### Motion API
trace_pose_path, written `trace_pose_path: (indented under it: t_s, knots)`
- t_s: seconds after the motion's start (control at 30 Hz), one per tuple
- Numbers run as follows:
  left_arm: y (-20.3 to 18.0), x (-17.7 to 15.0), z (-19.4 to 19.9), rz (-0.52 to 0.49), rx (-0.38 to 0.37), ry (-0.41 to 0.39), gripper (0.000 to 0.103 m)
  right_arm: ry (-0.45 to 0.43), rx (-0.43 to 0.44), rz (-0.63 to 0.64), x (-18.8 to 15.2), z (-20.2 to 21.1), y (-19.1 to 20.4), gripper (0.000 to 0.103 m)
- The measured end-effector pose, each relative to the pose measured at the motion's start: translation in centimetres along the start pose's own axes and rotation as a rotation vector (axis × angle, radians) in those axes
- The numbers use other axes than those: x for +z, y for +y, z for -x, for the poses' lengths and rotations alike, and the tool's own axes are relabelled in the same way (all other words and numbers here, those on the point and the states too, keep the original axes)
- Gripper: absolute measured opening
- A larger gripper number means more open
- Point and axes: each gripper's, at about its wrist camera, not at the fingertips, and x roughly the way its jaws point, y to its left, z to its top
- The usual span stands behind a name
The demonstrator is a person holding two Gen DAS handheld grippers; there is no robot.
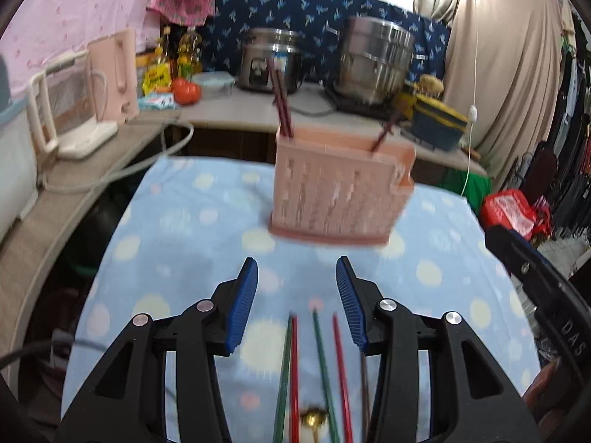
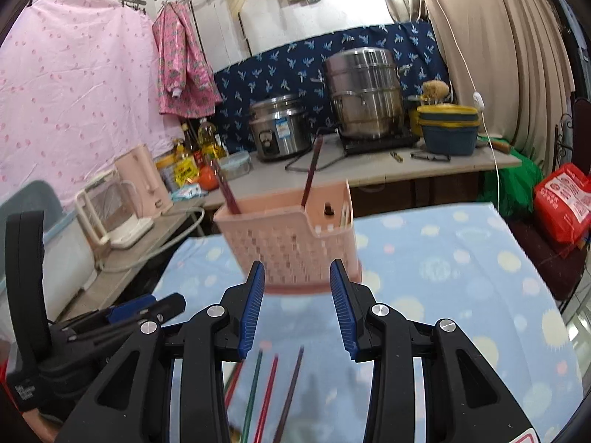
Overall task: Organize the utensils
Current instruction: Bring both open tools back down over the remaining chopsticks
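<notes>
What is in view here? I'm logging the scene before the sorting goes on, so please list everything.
utensil holder: one, pink, on the dotted cloth, two dark red chopsticks standing in it
loose chopsticks: at least five, red, green and dark, lying on the cloth near the grippers
cloth: one, light blue with pale dots, over the table
rice cooker: one, steel, on the back counter
steamer pot: one, steel, right of the cooker
kettle: one, pink, left counter
tomato: one, red, by the oil bottles
tubs: stacked, blue and yellow, right counter
left gripper: black, blue jaws apart, empty
right gripper: black, blue jaws apart, empty
</notes>
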Motion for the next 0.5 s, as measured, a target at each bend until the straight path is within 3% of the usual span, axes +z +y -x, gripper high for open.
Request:
trace_pose_path:
  t_s: [0.2,0.5]
  knots:
    - [0.9,-7.7,1.6,0.003,0.014,0.101,0.042,0.139,-0.011,0.01,-6.5,1.5,0.0,0.036]
    - [2.2,-15.2,2.8,0.019,0.031,0.205,0.042,0.294,-0.037,0.035,-13.9,2.7,0.0,0.036]
